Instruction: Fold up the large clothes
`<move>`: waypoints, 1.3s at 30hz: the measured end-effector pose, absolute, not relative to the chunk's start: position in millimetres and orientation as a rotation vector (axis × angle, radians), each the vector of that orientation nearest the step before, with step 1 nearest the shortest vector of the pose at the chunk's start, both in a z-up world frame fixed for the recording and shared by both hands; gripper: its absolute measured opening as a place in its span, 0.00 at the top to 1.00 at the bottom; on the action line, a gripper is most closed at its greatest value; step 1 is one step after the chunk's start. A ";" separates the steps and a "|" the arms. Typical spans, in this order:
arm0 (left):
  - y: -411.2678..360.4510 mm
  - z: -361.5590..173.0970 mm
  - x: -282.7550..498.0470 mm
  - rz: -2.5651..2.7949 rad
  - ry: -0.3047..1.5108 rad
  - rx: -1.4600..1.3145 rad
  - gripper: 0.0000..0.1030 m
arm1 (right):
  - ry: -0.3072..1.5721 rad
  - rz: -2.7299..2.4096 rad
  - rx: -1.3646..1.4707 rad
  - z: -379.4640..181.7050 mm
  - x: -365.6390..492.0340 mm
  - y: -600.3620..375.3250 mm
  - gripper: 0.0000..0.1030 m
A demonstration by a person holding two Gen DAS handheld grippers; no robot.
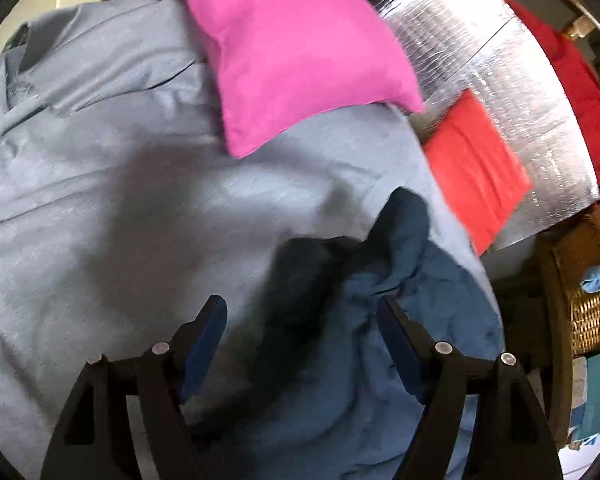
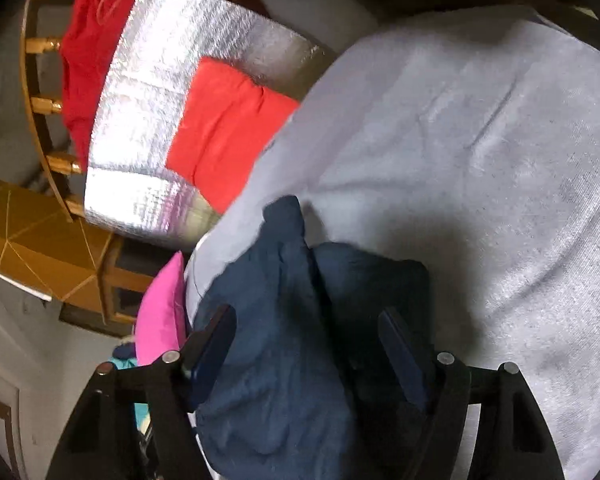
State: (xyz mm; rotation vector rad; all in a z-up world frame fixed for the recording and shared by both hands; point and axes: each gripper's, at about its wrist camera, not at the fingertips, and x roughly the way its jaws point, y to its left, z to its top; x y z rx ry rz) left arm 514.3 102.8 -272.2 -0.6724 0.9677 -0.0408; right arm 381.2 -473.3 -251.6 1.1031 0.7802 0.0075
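A large pale grey-blue garment (image 1: 112, 184) lies spread over the surface and fills the right wrist view too (image 2: 480, 140). On it sits a crumpled dark blue garment (image 1: 384, 280), also seen close up (image 2: 284, 320). My left gripper (image 1: 300, 312) hovers over this bundle's edge with its jaws wide apart, and neither pad touches the cloth. My right gripper (image 2: 306, 320) straddles the same bundle, jaws spread. The cloth bulges between its fingers without being pinched.
A pink cushion (image 1: 292, 52) rests on the grey garment's far side. A folded red cloth (image 1: 476, 168) lies on a silver foil mat (image 1: 512, 92), with a darker red garment (image 1: 568, 80) behind it. A wicker basket (image 1: 580, 300) stands at the right. A wooden rail (image 2: 40, 92) borders the mat.
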 end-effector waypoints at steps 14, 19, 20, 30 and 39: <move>79.0 -287.1 494.1 -0.168 1.139 -0.500 0.24 | 0.873 0.032 1.098 -268.5 372.3 -471.2 0.23; 81.1 -297.8 496.6 -0.251 1.144 -0.555 0.24 | 0.912 0.058 1.106 -283.2 371.9 -475.3 0.22; 80.2 -300.7 497.8 -0.270 1.145 -0.569 0.24 | 0.913 0.072 1.116 -286.9 372.1 -476.6 0.22; 71.6 -321.9 502.6 -0.361 1.161 -0.626 0.12 | 0.994 0.160 1.138 -328.3 393.0 -461.5 0.13; 73.1 -328.4 501.6 -0.350 1.125 -0.671 0.13 | 0.923 0.177 1.059 -323.5 406.4 -424.9 0.17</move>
